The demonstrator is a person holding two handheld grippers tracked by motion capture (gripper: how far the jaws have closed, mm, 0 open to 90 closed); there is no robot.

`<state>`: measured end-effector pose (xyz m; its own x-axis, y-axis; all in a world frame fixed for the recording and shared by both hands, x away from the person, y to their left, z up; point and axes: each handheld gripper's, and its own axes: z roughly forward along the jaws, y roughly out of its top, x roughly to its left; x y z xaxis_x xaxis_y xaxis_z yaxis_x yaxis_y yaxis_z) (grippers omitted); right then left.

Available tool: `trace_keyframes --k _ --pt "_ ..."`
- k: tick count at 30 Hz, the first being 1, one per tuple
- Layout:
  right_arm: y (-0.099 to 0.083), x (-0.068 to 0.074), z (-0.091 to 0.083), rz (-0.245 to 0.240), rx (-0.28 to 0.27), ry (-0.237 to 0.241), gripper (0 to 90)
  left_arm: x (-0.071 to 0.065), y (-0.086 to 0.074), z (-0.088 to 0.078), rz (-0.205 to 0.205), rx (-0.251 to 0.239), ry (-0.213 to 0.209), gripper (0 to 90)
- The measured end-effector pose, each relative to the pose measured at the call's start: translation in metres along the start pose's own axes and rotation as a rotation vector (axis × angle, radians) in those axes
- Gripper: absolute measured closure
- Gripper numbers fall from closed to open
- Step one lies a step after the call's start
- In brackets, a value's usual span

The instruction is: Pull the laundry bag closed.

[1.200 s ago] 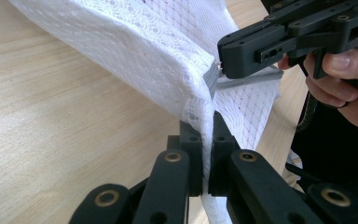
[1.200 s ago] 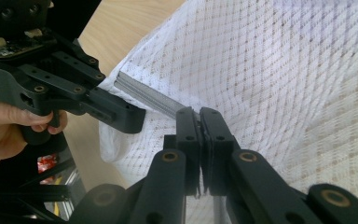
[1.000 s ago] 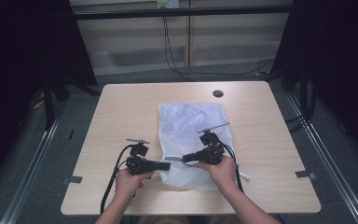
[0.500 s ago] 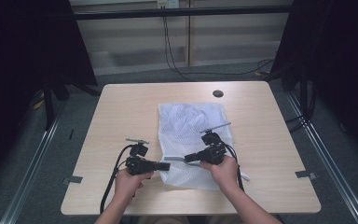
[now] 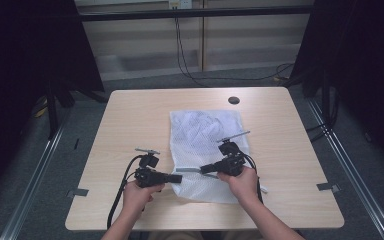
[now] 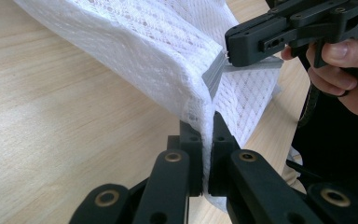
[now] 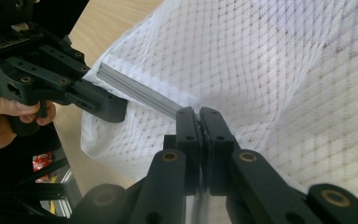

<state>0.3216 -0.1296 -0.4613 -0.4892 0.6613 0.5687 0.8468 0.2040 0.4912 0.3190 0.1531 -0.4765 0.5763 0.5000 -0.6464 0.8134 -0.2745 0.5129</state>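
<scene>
Left hand-held gripper point(image 6: 206, 154) is clamping the white mesh laundry bag point(image 5: 205, 145) at its near edge. Right hand-held gripper point(image 7: 199, 116) is pinching the bag's grey zipper strip point(image 7: 137, 91) directly ahead of its jaws. Bag is lying on the worktop point(image 5: 130, 120) between both.

white mesh fabric bag point(image 5: 204, 150) | flat on light wooden table, long axis 12–6 o'clock | crumpled at 12 o'clock end | 7 o'clock edge lifted, pinched | grey zipper strip point(image 7: 137, 91) along that edge

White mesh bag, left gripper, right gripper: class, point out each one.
white mesh bag point(image 5: 205, 131), high view, flat upper panel.
left gripper point(image 6: 206, 142), left gripper view, between its jaws.
right gripper point(image 7: 199, 122), right gripper view, between its jaws.
</scene>
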Motion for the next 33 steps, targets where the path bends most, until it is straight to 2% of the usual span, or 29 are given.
trace_keyframes --k 3,4,8,14,15,26,33 --pt "-0.001 -0.003 -0.003 0.014 -0.006 0.01 87.4 0.001 0.0 -0.001 0.008 0.001 0.003 88.5" --pt "-0.001 -0.003 -0.003 0.019 -0.005 0.011 87.4 0.0 0.0 0.0 -0.001 -0.003 -0.002 88.4" --pt "-0.001 -0.003 -0.004 0.012 -0.001 0.008 87.4 0.001 0.0 0.0 0.014 0.006 0.004 88.5" --pt "-0.002 -0.003 -0.004 0.012 0.001 0.01 87.4 0.001 0.0 0.0 0.012 0.011 0.011 88.5" --pt "-0.002 -0.004 -0.005 0.007 0.004 -0.007 87.4 0.002 0.0 0.0 0.013 0.01 0.009 88.5" --pt "-0.003 -0.007 -0.008 0.021 -0.002 0.0 87.4 0.002 0.0 -0.001 0.005 0.009 0.006 88.5" --pt "-0.004 -0.009 -0.011 0.016 -0.004 -0.012 87.4 0.003 0.0 -0.002 0.009 0.012 0.009 88.5"
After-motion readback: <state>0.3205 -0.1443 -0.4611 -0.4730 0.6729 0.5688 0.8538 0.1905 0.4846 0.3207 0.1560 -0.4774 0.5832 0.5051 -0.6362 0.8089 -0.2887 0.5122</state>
